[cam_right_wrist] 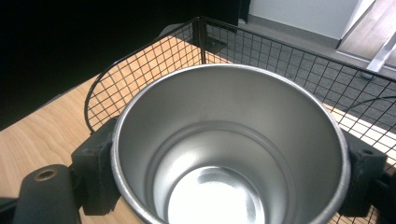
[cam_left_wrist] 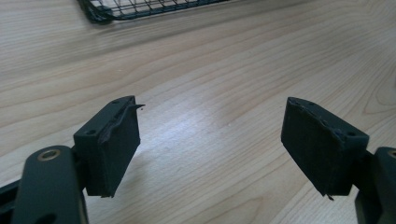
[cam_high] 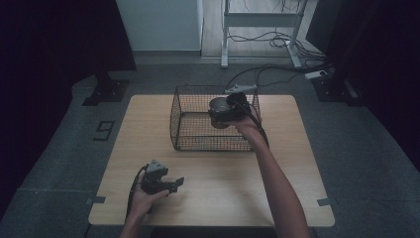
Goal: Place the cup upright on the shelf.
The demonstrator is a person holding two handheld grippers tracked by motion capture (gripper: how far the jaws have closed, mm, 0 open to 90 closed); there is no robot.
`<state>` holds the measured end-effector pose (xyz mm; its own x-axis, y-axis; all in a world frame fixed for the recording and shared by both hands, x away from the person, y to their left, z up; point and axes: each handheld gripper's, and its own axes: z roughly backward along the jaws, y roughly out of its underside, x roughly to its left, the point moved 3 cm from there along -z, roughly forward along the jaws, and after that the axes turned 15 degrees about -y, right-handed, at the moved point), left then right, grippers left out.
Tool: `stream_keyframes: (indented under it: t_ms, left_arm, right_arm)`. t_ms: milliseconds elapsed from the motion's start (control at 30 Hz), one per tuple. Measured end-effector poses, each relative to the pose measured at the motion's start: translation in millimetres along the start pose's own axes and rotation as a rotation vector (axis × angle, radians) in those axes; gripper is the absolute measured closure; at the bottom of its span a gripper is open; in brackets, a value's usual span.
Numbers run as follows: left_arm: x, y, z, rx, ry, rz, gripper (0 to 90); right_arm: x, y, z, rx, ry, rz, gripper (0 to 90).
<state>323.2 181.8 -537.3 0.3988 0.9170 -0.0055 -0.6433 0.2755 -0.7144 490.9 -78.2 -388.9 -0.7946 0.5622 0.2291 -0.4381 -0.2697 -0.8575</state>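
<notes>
My right gripper (cam_high: 223, 115) is shut on a shiny metal cup (cam_high: 218, 106) and holds it upright above the right part of a black wire basket (cam_high: 198, 143). In the right gripper view the cup (cam_right_wrist: 229, 154) shows its bare inside, with the pads (cam_right_wrist: 95, 172) pressed on its two sides and the basket's mesh wall (cam_right_wrist: 154, 56) behind it. My left gripper (cam_high: 174, 183) is low over the wooden table (cam_high: 223, 193) at the front left. In the left gripper view its jaws (cam_left_wrist: 210, 144) stand wide open with only bare wood (cam_left_wrist: 210, 65) between them.
The basket stands at the table's back middle; its corner (cam_left_wrist: 100, 11) shows in the left gripper view. On the floor behind are a white desk frame (cam_high: 260, 20) with loose cables (cam_high: 277, 42), a black stand base (cam_high: 106, 91) at left and another (cam_high: 337, 87) at right.
</notes>
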Motion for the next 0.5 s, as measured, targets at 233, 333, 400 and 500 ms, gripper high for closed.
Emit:
stream_keyframes:
  t_ms: [233, 333, 400, 500]
  left_arm:
    - [-6.6, 0.6, -3.0, 0.011, -0.002, -0.024, 19.7]
    - [-4.8, 0.8, -3.1, 0.011, -0.005, -0.017, 19.7]
    - [-3.3, 0.8, -2.7, 0.011, -0.007, -0.018, 19.7]
    - [-1.4, 0.5, -1.7, 0.006, -0.009, -0.012, 19.7]
  right_arm:
    - [-11.0, -2.6, -9.1, 0.011, -0.005, -0.012, 15.5]
    - [-14.1, -4.7, -12.6, 0.013, -0.005, -0.016, 15.5]
    - [-16.4, -6.9, -16.6, 0.011, -0.006, -0.015, 15.5]
    - [-18.3, -7.5, -20.2, 0.018, -0.001, -0.015, 15.5]
